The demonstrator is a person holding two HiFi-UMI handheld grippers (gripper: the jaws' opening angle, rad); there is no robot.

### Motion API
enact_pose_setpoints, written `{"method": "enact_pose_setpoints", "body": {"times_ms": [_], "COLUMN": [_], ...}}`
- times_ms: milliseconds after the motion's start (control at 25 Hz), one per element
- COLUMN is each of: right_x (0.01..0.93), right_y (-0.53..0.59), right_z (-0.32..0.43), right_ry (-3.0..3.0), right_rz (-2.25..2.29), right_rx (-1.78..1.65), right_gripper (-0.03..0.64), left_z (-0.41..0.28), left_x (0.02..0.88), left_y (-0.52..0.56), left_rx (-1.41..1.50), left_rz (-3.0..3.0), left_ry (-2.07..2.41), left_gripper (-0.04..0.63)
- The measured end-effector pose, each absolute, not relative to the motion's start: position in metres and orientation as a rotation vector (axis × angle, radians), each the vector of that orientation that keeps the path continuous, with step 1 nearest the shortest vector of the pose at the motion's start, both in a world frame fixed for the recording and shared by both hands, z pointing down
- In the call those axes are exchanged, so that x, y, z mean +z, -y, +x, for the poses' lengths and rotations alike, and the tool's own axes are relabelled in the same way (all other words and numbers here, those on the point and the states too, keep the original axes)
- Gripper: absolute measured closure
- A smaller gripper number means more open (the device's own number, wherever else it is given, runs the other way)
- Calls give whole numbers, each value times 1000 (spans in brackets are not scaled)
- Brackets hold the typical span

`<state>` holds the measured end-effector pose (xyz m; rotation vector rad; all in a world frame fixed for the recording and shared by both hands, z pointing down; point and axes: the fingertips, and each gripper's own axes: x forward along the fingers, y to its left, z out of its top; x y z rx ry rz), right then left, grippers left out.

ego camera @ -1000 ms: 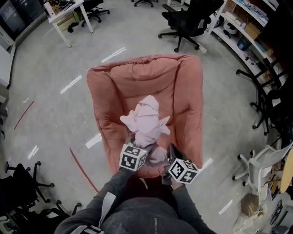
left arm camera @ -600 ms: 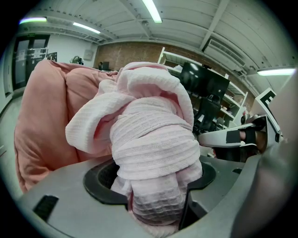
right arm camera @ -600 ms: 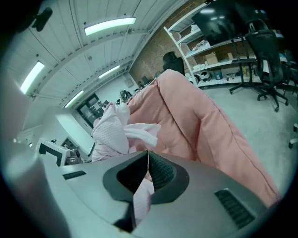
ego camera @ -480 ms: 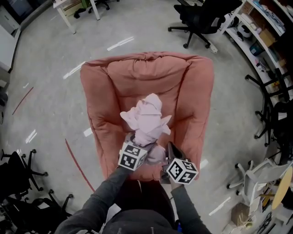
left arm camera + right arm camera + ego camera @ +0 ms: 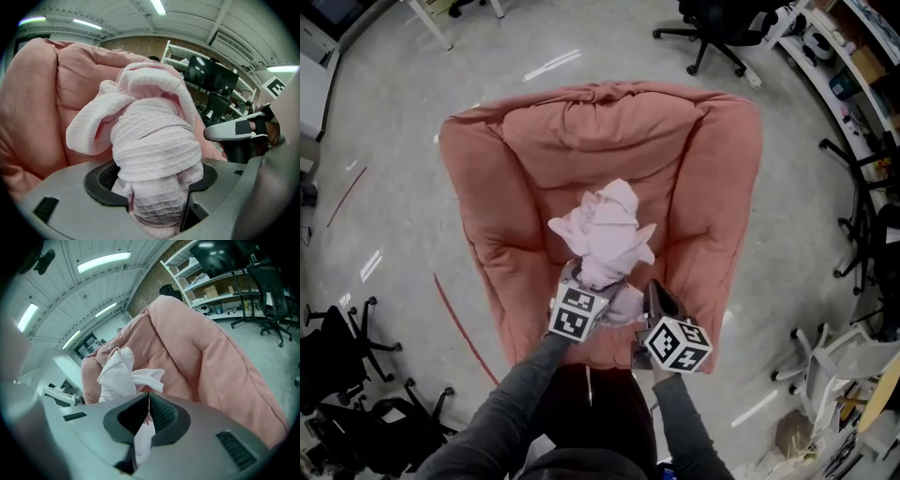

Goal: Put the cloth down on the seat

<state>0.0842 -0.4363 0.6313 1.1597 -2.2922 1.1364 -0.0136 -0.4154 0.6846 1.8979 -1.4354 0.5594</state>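
Closest in, the left gripper (image 5: 584,284) is squeezing the fat lower end of the pale pink waffle-weave cloth (image 5: 605,225), with its jaws standing wide around the bunch. The right gripper (image 5: 653,302) is pinching a thin fold of that same cloth, jaws almost meeting. So the cloth is hanging bunched up off both grippers, sticking out over the front part of the seat cushion (image 5: 670,248) of the salmon-pink padded armchair (image 5: 534,141). Can't tell whether its far end is already touching the cushion.

Seems to me the step in hand is the lowering itself. I'd be bringing both grippers down together until the bunch is resting mid-cushion. Then I'd be letting go of the thin fold first and the thick bunch after, so nothing is getting dragged back over the front edge.

Edges: the front lip of the seat is sitting right under the grippers, so that's the risky side. The puffy armrests (image 5: 473,211) are walling in both sides and the backrest (image 5: 600,131) is closing off the far end, so there's plenty of room going forward. Past that, grey floor (image 5: 384,141) is lying open around the chair, with black office chairs (image 5: 722,23) standing well apart.
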Motion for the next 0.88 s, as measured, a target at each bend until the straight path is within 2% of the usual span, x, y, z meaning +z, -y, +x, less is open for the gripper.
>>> {"method": "enact_pose_setpoints", "body": {"times_ms": [880], "right_x": [715], "right_y": [464], "right_z": [90], "right_ry": [2239], "right_rz": [1221], "right_rx": [1077], "right_gripper": [604], "left_z": [-32], "left_x": [797], "left_y": [453], "left_rx": [628], "left_rz": [1896], "left_ry": [1574], "left_gripper": [235]}}
